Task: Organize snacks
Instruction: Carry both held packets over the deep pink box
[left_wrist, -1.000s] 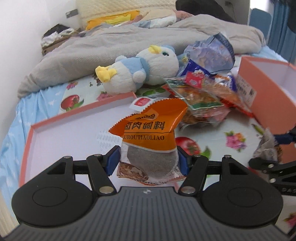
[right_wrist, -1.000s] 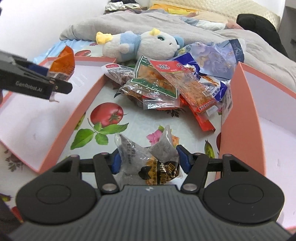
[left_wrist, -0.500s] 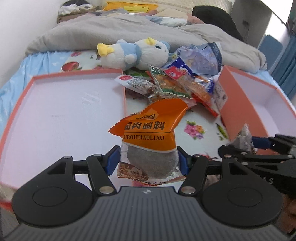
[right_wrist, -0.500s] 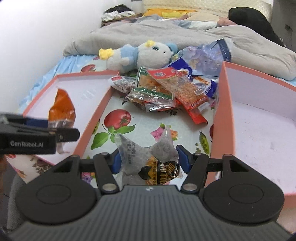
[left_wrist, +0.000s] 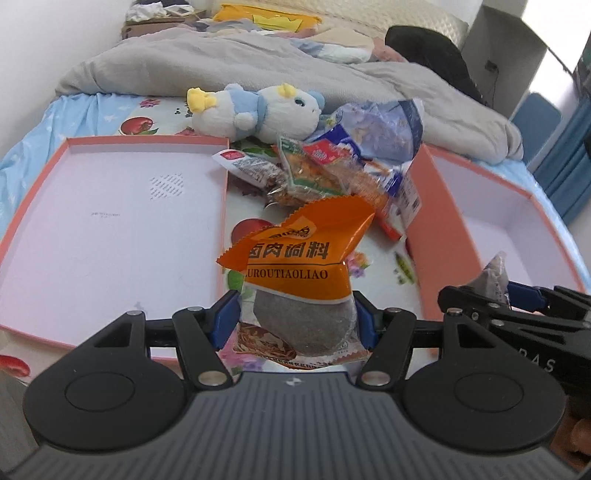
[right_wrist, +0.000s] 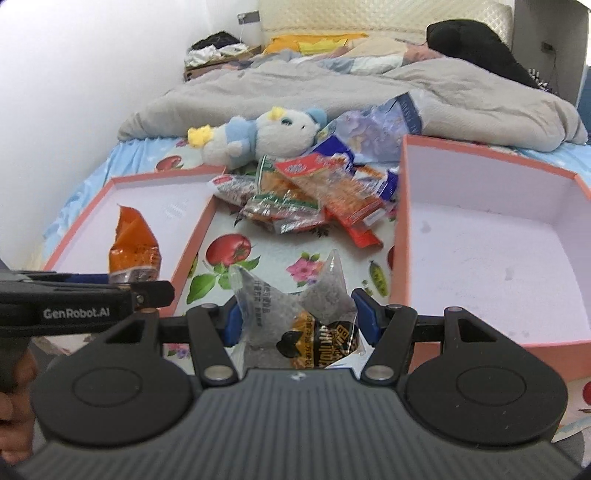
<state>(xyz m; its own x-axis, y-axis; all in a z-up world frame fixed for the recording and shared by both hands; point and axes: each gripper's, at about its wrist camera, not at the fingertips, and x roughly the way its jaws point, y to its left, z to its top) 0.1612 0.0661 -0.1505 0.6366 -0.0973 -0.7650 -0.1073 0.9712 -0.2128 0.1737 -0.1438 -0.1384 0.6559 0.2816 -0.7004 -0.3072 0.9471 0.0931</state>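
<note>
Left of both tools lies the shallow lid (left_wrist: 110, 221), low-rimmed and bare. Ahead of it, the left gripper (left_wrist: 297, 325) clamps the orange packet (left_wrist: 303, 273) by its lumpy lower half; it looks light, crinkly and slick, so gripping the bulge seems safest. Beyond, between the trays, sits the snack pile (right_wrist: 306, 199). Rightward, the right gripper (right_wrist: 295, 321) pinches a clear crumpled packet (right_wrist: 295, 314), soft and light, just beside the deeper box (right_wrist: 399, 236), whose tall wall needs clearing.
</note>
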